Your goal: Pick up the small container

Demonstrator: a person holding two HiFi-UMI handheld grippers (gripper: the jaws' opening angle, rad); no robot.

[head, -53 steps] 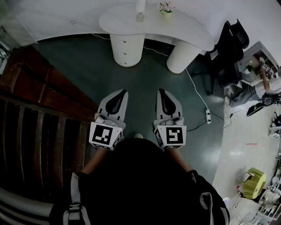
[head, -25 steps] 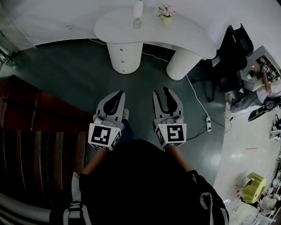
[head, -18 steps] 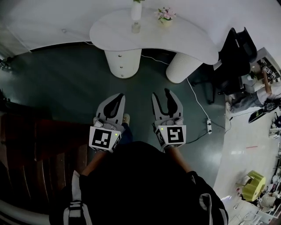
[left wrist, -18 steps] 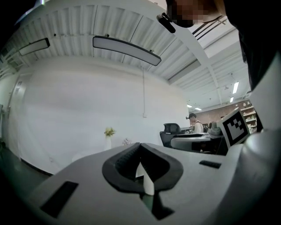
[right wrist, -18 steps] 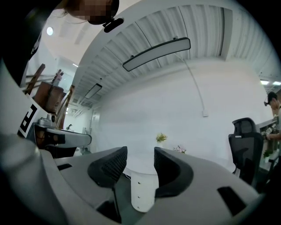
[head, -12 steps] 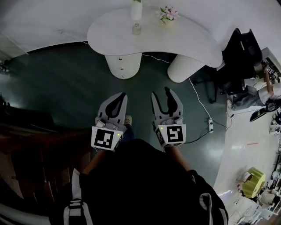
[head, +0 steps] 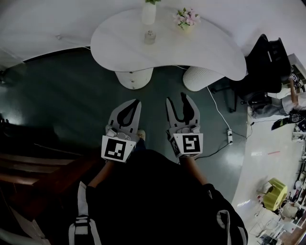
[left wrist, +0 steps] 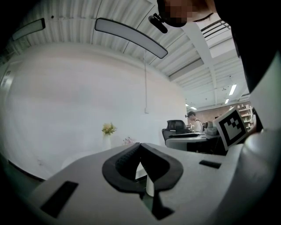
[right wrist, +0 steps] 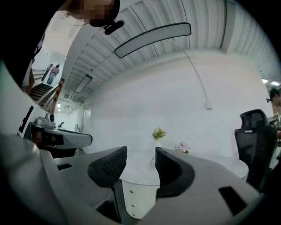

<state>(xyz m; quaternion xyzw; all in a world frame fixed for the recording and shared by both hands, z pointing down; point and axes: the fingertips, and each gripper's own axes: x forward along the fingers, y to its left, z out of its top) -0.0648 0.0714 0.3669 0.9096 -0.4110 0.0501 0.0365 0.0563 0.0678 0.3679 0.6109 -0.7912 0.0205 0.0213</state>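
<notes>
The small container [head: 149, 37], a little clear jar, stands on the white curved table [head: 210, 48] far ahead of both grippers. In the right gripper view it [right wrist: 152, 161] peeks out just beside the right-hand jaw. My left gripper [head: 135, 101] hangs over the dark floor with its jaws shut and nothing in them; its tips [left wrist: 139, 144] meet. Beside it my right gripper [head: 176, 98] is open and empty, with the table's edge showing through the gap [right wrist: 140, 151].
A white vase [head: 148, 12] and a pot of pink flowers [head: 187, 18] share the table. Two round white pedestals [head: 134, 76] carry it. A black office chair [head: 265, 62] stands at the right, a power strip [head: 228, 135] lies on the floor, and dark wooden steps [head: 43, 167] are at the left.
The table has come nearer and lower in the head view while the wooden steps slid back. The right gripper's jaws went from shut to open. The left jaws stayed shut.
</notes>
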